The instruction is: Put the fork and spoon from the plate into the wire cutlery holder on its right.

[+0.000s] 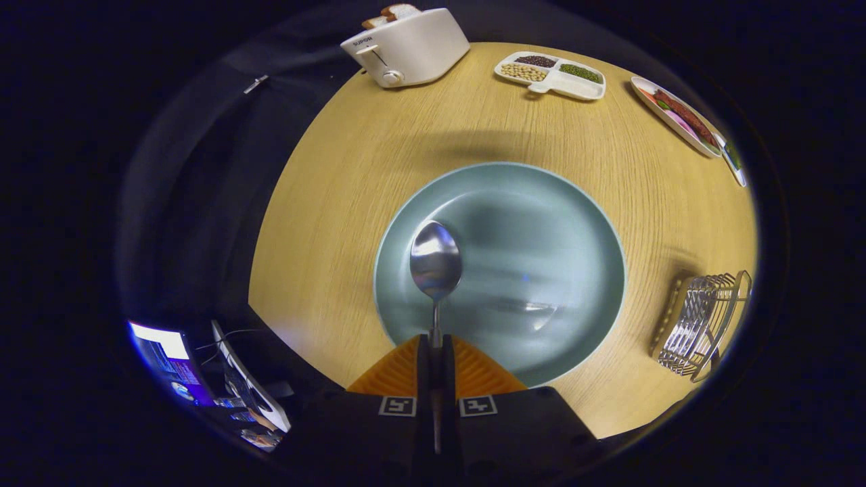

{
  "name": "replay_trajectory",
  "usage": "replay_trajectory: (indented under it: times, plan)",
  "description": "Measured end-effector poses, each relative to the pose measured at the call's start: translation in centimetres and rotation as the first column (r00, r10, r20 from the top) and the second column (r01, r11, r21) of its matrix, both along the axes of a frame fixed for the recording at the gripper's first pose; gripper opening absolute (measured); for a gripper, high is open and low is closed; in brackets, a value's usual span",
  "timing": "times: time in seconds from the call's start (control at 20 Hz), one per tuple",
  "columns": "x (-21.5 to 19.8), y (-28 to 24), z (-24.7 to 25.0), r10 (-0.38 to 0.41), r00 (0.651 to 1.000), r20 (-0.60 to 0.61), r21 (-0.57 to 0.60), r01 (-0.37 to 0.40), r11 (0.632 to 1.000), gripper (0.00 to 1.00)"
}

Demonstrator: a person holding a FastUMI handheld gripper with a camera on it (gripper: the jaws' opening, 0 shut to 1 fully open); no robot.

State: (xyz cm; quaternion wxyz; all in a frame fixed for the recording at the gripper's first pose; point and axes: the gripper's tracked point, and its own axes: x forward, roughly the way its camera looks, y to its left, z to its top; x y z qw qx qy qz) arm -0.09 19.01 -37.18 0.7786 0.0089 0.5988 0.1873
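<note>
Above the plate, the spoon hangs clamped by its handle in the hand-held gripper. No fork left on the plate; it's likely delivered. Wire cutlery holder waits off right on the counter, spoon's drop remaining.

hand-held gripper clamps spoon | above plate
</note>
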Motion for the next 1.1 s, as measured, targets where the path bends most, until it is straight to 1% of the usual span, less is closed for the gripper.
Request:
replay_trajectory:
  times: [0.15,0.3,0.4,0.55,0.65,0.8,0.95,1.1]
  plan:
    - [0.1,-0.9,3.0,-0.018,1.0,0.01,0.048,0.017,0.999,0.08]
    - [0.5,-3.3,7.1,-0.038,0.998,0.041,0.08,0.034,0.996,0.08]
    - [-0.1,-5.6,10.0,-0.052,0.997,0.05,0.092,0.047,0.995,0.08]
    - [0.3,-9.9,12.4,-0.066,0.996,0.062,0.085,0.061,0.995,0.08]
    - [0.4,-12.8,13.2,-0.089,0.995,0.049,0.078,0.085,0.993,0.08]
    - [0.0,-17.3,13.4,-0.102,0.995,0.001,0.045,0.102,0.994,0.08]
    - [-0.9,-20.6,12.8,-0.093,0.993,-0.077,-0.001,0.093,0.996,0.08]
    - [-1.3,-22.8,12.9,-0.091,0.985,-0.149,-0.032,0.087,0.996,0.08]
